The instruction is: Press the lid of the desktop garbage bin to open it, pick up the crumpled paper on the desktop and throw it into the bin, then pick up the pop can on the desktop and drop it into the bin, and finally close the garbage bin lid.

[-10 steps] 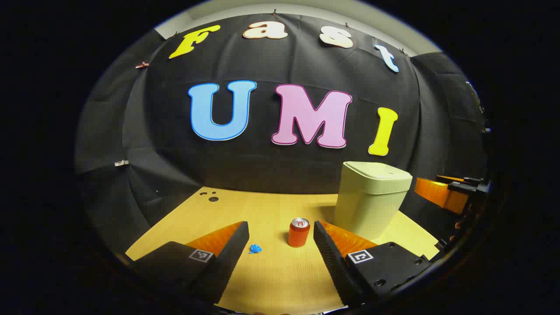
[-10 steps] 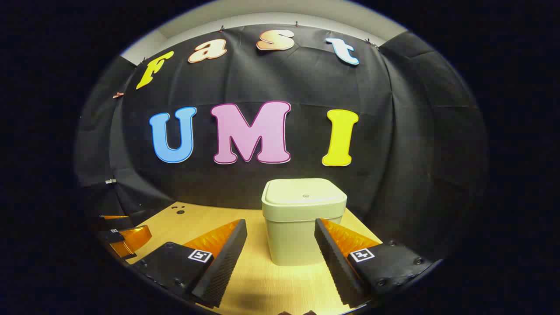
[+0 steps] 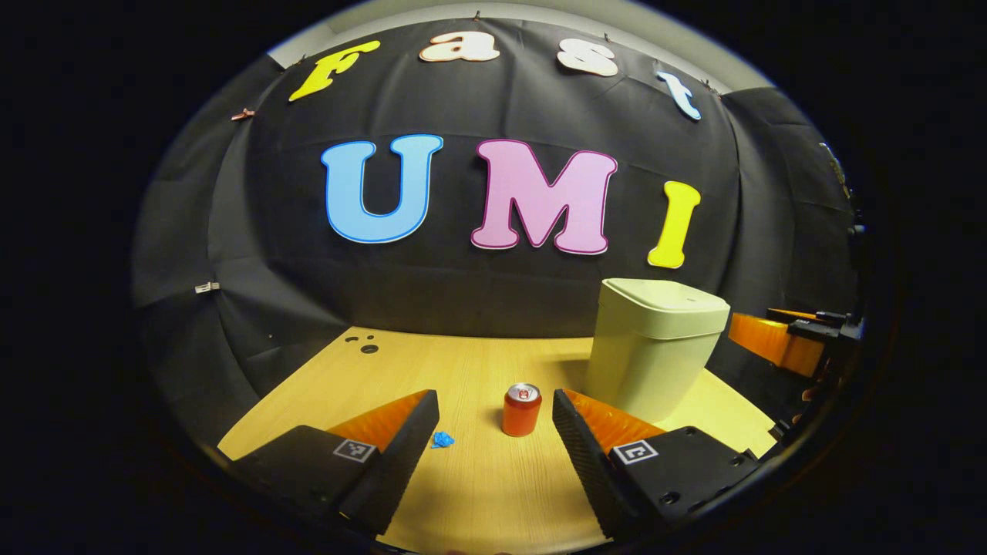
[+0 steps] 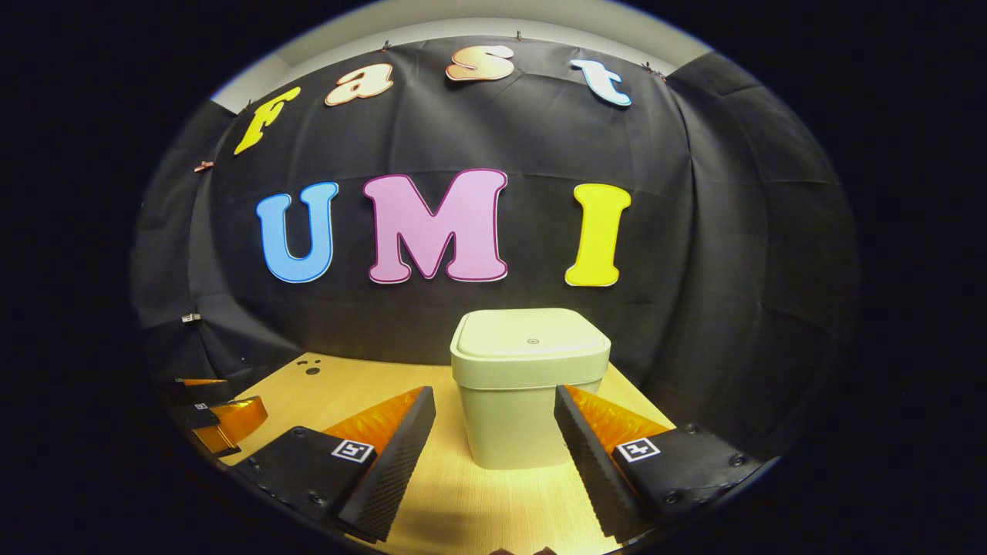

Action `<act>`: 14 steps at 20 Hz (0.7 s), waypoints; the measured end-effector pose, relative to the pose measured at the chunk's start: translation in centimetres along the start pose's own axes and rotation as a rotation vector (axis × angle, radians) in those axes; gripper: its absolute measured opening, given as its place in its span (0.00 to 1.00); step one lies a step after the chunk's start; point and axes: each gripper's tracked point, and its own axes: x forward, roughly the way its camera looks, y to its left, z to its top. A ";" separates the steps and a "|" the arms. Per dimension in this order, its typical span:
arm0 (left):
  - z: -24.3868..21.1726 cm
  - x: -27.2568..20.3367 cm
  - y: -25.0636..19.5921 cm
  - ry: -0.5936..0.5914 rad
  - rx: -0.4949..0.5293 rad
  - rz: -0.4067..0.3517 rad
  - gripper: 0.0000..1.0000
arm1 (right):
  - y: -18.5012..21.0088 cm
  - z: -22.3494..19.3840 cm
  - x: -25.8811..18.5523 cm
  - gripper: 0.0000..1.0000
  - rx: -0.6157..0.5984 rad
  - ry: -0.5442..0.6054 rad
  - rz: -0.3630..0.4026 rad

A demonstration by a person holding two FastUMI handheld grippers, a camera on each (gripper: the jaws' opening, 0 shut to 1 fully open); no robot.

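Note:
A pale green bin [image 4: 528, 385] with its lid [image 4: 530, 338] down stands on the wooden desk [image 4: 463, 509], straight ahead of my right gripper [image 4: 493, 420], which is open and holds nothing. In the left gripper view the bin [image 3: 651, 351] is at the right, and an orange pop can [image 3: 521, 410] stands upright a little ahead of my open left gripper [image 3: 493, 420]. A small blue crumpled paper [image 3: 442, 439] lies on the desk close by the left finger. The right gripper [image 3: 779, 339] shows beyond the bin at the far right.
The desk [image 3: 432, 370] ends at the black cloth wall behind. A few dark holes [image 3: 368, 347] mark its far left corner. In the right gripper view the left gripper [image 4: 220, 416] sits low at the left edge.
Both views have shifted slightly; the bin, can and paper sit a touch more to the left and higher. Nothing was taken hold of or moved on the desk.

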 end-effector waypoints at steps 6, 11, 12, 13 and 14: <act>-1.3 0.5 -0.9 0.032 0.006 -0.015 0.96 | -0.2 -0.2 -0.1 0.98 -0.018 0.012 0.001; -1.3 0.7 -1.1 0.033 0.007 -0.015 0.96 | -0.1 -0.3 -0.1 0.98 -0.029 0.020 0.005; -1.3 0.7 -1.2 0.031 0.005 -0.016 0.96 | -0.1 -0.5 -0.2 0.98 -0.033 0.028 0.007; -1.3 0.8 -1.2 0.030 0.005 -0.016 0.96 | 0.0 -0.5 -0.1 0.98 -0.034 0.031 0.012; -1.5 0.8 -1.3 0.033 0.003 -0.016 0.96 | 0.2 -0.5 -0.2 0.98 -0.036 0.033 0.016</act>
